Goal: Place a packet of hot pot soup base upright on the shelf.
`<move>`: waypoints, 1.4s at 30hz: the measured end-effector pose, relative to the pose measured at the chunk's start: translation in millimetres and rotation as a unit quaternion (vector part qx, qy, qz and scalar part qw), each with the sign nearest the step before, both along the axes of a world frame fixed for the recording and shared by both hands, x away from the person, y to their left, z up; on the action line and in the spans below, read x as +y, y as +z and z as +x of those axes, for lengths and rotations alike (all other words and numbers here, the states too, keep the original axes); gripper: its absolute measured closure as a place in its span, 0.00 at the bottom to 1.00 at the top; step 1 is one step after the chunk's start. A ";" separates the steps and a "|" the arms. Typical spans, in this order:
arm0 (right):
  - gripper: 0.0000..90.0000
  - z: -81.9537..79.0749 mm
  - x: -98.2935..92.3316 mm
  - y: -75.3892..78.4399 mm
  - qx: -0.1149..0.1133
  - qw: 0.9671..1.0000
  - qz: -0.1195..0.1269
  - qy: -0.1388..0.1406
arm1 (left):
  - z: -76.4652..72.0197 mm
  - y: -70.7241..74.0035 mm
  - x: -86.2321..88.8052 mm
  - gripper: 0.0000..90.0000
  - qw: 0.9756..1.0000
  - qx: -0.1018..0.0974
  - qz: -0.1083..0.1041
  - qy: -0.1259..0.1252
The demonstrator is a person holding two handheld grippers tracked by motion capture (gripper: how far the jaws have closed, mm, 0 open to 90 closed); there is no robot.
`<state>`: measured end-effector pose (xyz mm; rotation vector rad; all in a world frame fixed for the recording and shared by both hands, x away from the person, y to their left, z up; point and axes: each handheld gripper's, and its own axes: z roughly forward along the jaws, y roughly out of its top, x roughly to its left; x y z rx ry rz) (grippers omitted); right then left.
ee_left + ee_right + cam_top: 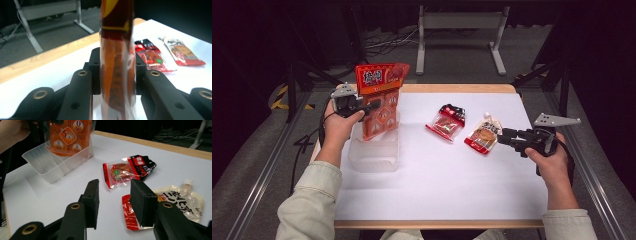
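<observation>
My left gripper (373, 106) is shut on a tall orange snack bag (380, 98), which it holds upright with its bottom inside the clear plastic bin (374, 156). In the left gripper view the bag (117, 62) is pinched edge-on between the black jaws. A red-and-black snack packet (445, 122) lies flat mid-table, and a white-and-red spouted pouch (483, 134) lies to its right. My right gripper (501, 136) is open, its jaws level with the pouch's right edge. In the right gripper view the jaws (115, 201) straddle the pouch's red corner (128, 213) from above.
A white sheet (437, 175) covers the wooden table. Its front half is bare. Metal frame rails run along both sides, and a grey stand (459, 30) sits on the floor beyond the far edge.
</observation>
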<state>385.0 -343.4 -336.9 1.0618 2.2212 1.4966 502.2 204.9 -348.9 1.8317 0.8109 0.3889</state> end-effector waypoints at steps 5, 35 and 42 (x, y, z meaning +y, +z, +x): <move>0.67 1.8 0.0 -2.5 0.005 1.000 -0.003 0.002 | -0.9 -0.8 7.2 0.78 1.000 0.016 0.006 0.000; 0.66 6.3 9.9 -11.4 0.034 0.999 -0.009 0.015 | -22.7 -12.6 24.5 0.78 0.995 0.089 0.031 -0.018; 0.66 5.8 10.1 -11.1 0.033 0.999 -0.008 0.016 | -23.6 -22.0 34.2 0.78 0.996 0.091 -0.001 -0.017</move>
